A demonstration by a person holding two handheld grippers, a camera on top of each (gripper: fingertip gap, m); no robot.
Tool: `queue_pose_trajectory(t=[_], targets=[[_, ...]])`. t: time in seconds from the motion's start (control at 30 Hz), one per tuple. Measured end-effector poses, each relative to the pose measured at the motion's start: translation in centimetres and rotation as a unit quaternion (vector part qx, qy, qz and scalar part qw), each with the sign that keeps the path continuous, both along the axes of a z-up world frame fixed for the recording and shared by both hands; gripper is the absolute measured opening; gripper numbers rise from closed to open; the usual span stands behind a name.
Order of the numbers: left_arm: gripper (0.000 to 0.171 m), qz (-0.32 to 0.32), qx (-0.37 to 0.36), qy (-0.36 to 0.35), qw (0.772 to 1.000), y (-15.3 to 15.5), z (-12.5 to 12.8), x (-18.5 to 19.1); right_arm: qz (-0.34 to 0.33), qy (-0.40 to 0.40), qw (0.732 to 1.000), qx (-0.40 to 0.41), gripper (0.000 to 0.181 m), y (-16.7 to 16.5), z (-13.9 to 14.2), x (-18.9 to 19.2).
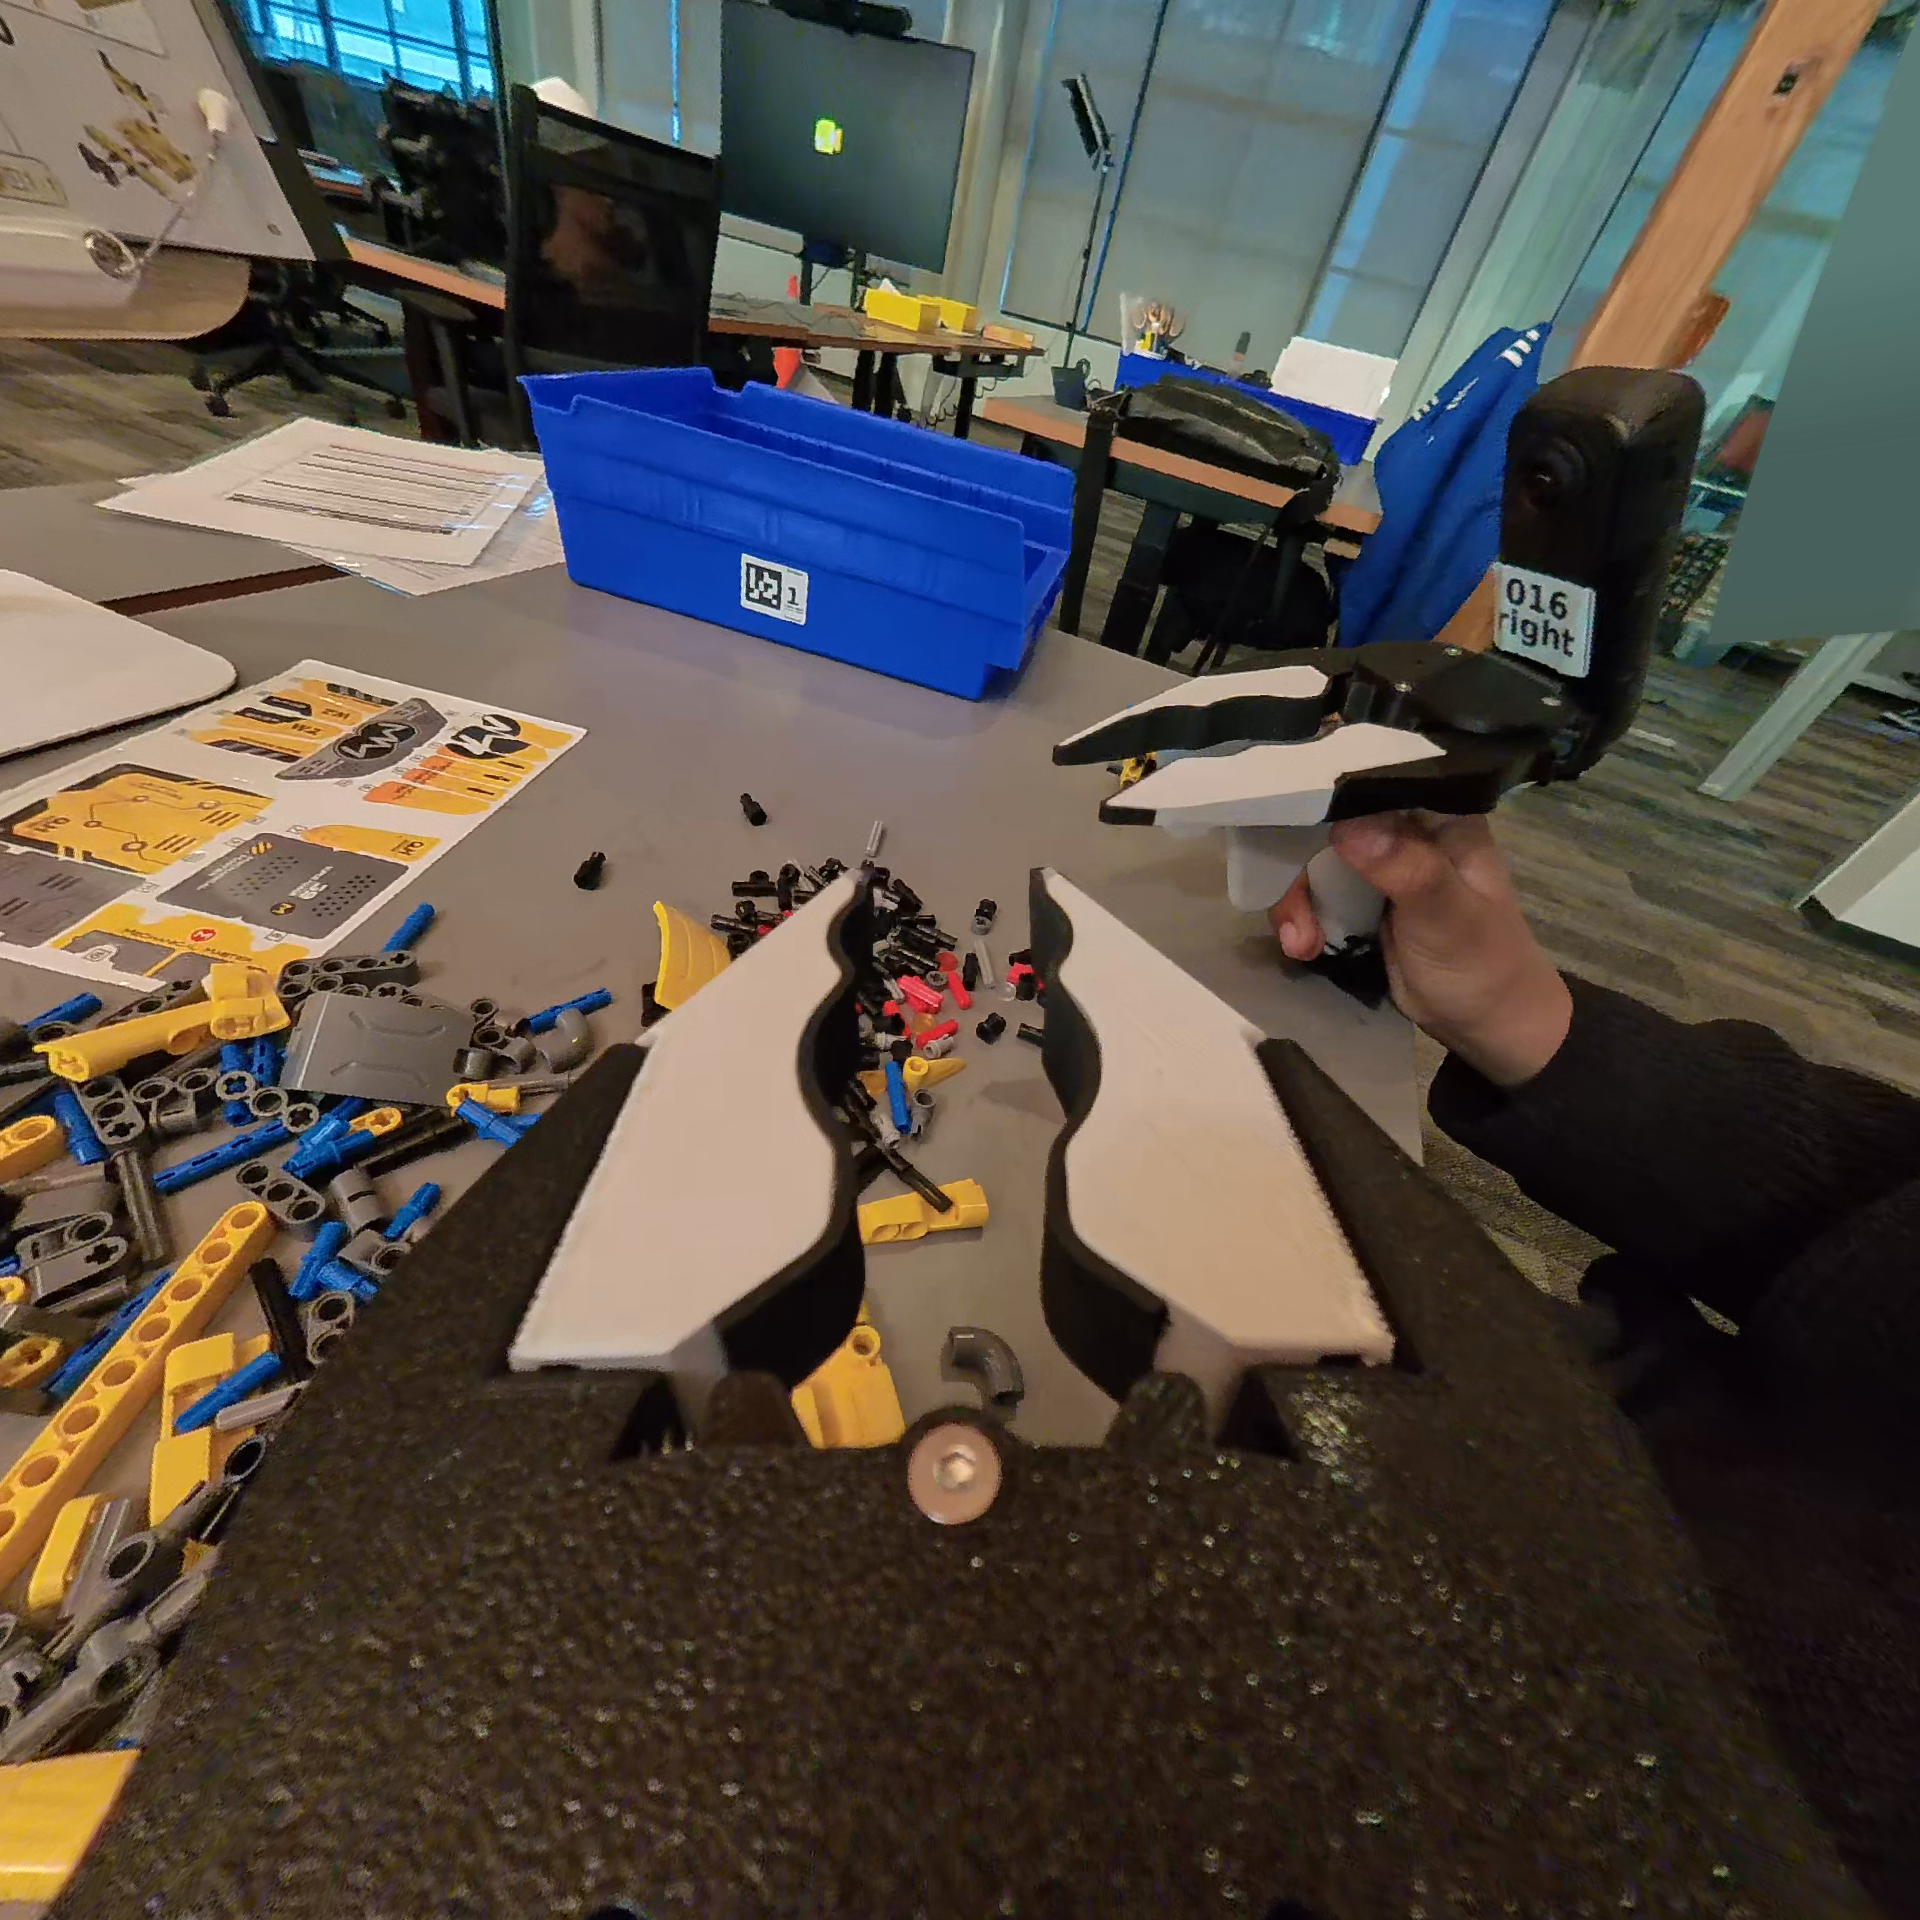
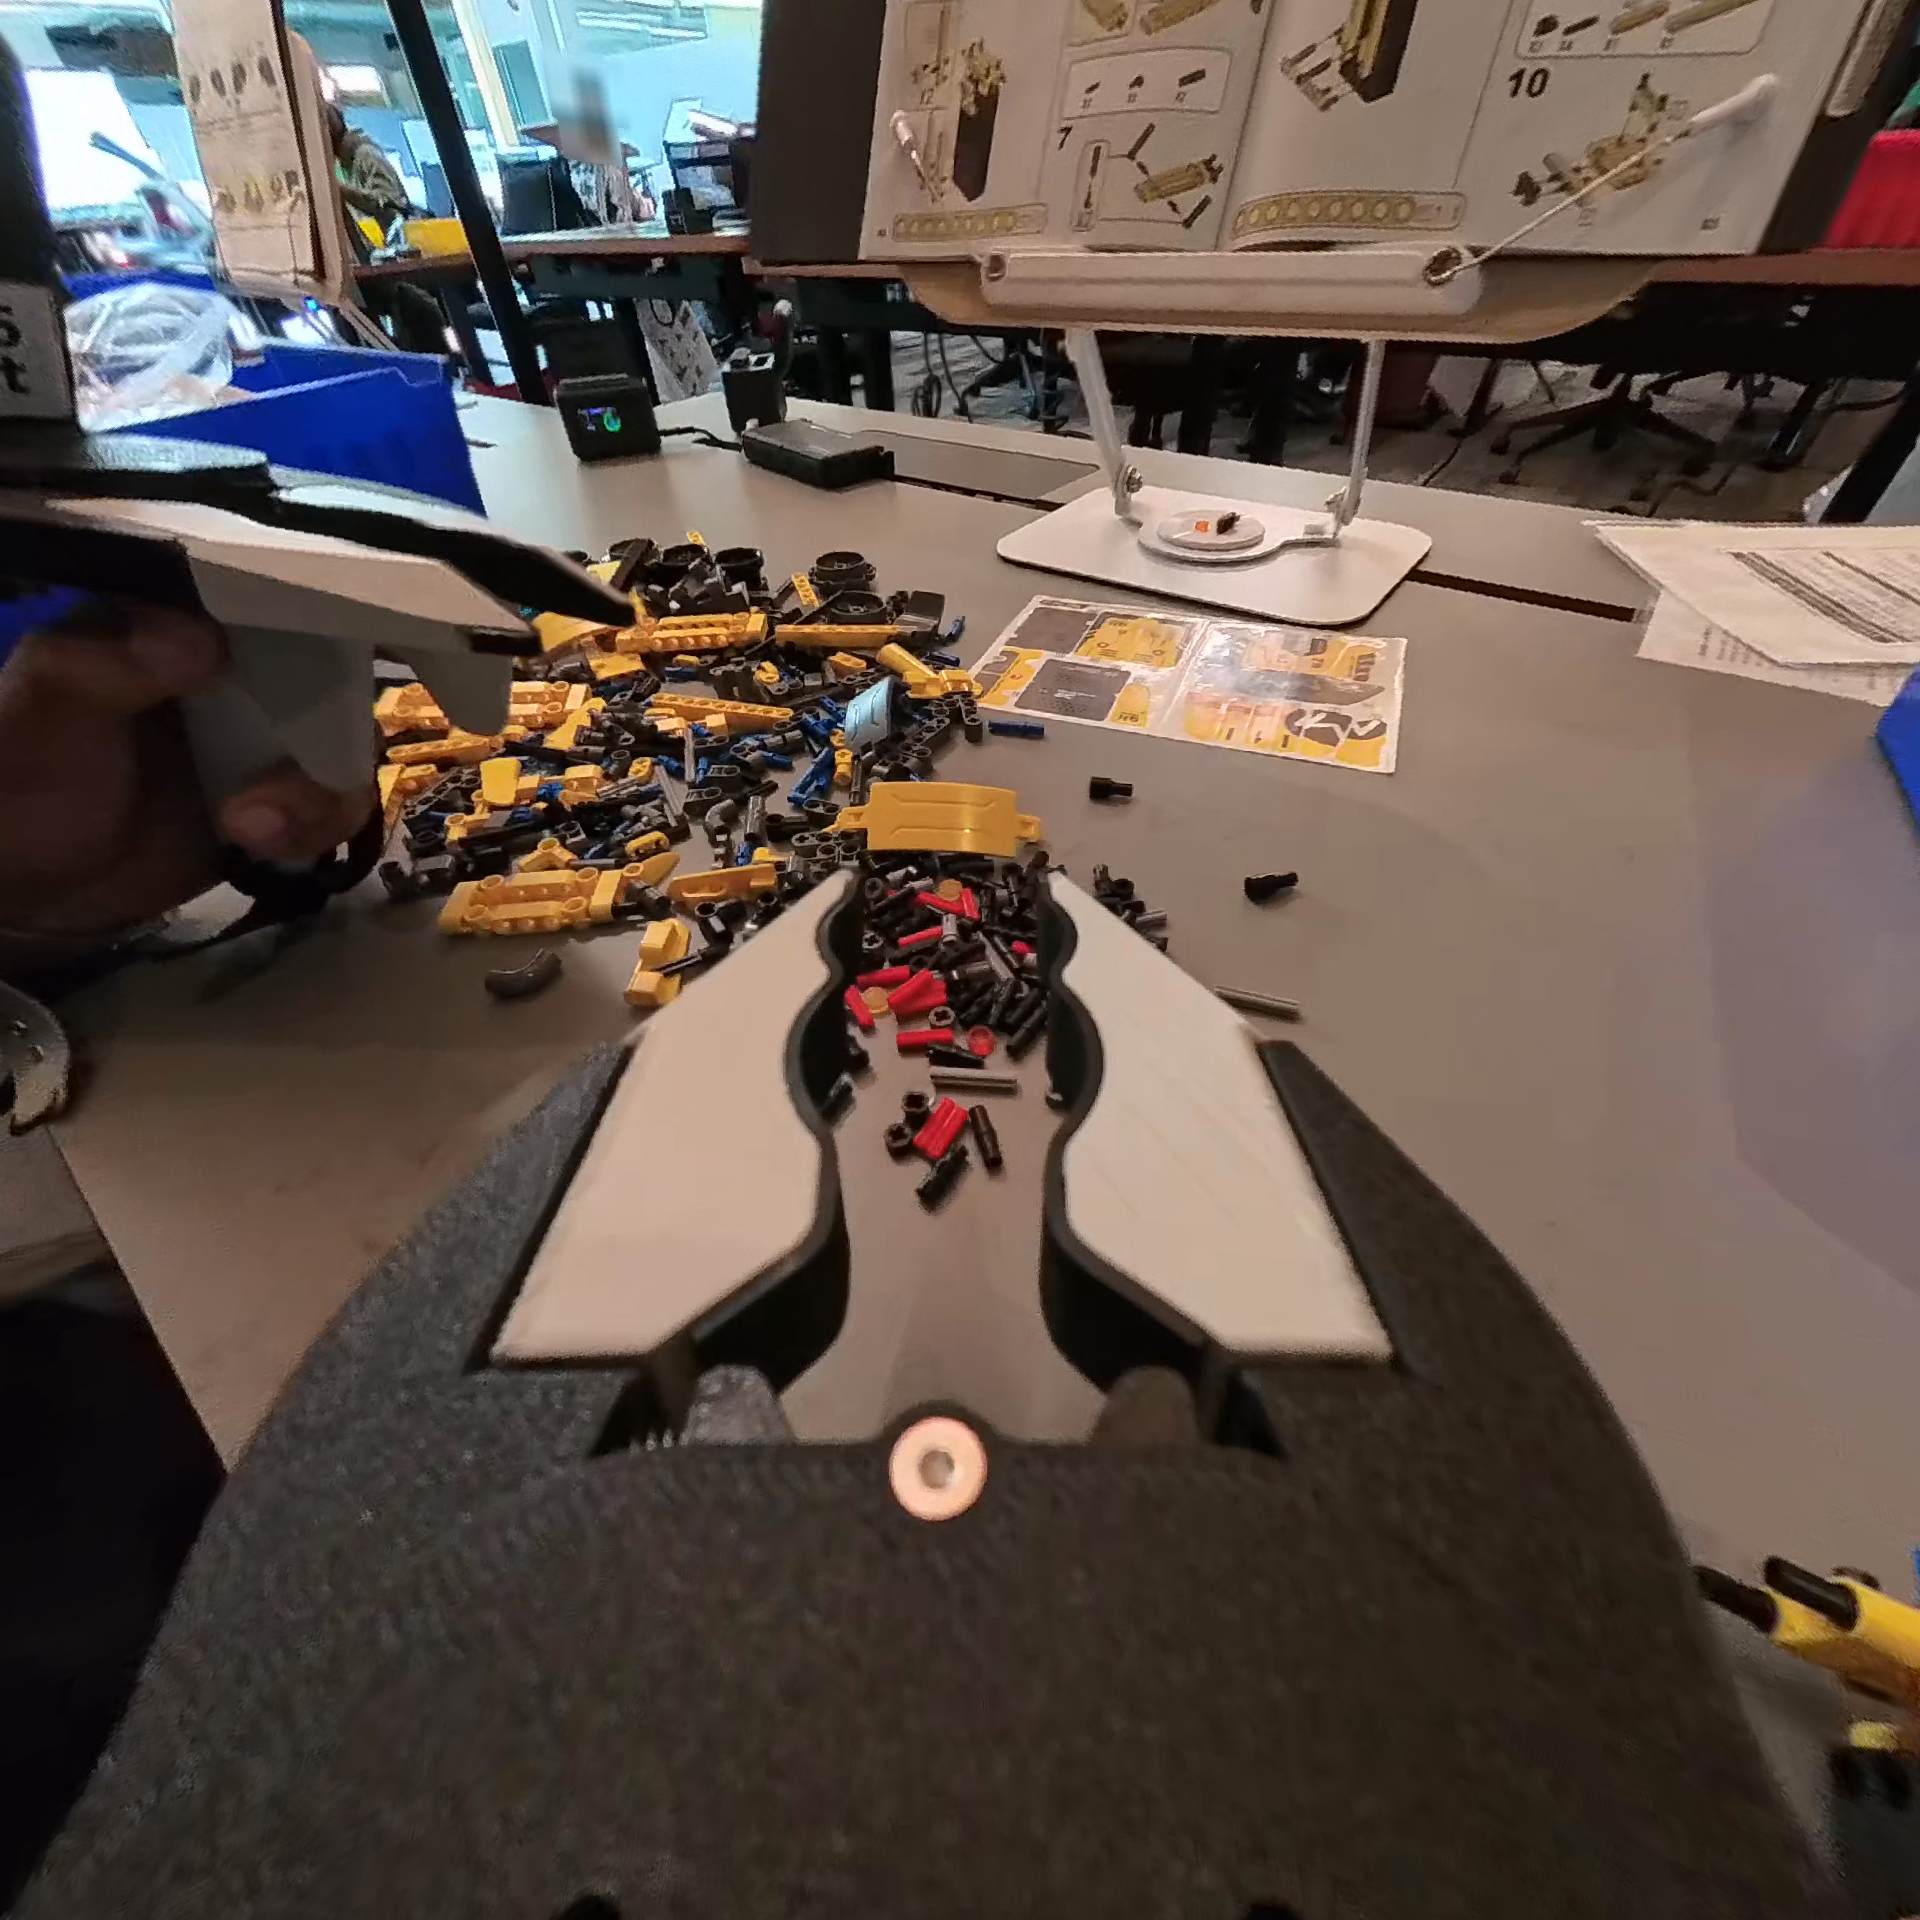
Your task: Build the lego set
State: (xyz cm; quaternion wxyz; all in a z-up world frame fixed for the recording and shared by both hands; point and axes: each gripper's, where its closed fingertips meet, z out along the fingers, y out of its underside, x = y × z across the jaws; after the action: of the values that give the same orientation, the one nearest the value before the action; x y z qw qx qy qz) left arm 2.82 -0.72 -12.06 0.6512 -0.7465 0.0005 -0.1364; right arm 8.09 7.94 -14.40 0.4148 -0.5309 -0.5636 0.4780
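Small black and red pins (image 2: 951, 997) are lying heaped on the grey worktop (image 2: 1507, 935), beside yellow and blue beams (image 2: 623, 727). I am holding the left tool (image 1: 948, 883) and right tool (image 2: 951, 883) over them, both gaping wide, gripping nothing.

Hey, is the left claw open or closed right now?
Open. In the left wrist view the left claw has a clear gap between its fingertips, with small black and red pins on the table visible between them; it grips nothing.
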Motion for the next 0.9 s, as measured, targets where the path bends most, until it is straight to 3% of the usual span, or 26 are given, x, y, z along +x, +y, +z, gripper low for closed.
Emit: queue_pose_trajectory(t=[0.3, 0.5, 0.9], targets=[[0.029, -0.001, -0.005, 0.006, 1.000, 0.1, -0.2, 0.1, 0.007, -0.034, 0.998, 0.059, 0.032, -1.1, -1.2, -0.5], [0.029, 0.055, 0.017, 0.010, 0.998, -0.3, 0.6, -1.8, 0.092, 0.011, 0.992, 0.084, 0.033, -4.3, -0.1, 0.2], [0.029, 0.063, 0.009, 0.040, 0.997, -0.2, 0.4, -1.7, 0.098, -0.010, 0.989, 0.107, 0.032, -4.8, -0.9, -0.1]])
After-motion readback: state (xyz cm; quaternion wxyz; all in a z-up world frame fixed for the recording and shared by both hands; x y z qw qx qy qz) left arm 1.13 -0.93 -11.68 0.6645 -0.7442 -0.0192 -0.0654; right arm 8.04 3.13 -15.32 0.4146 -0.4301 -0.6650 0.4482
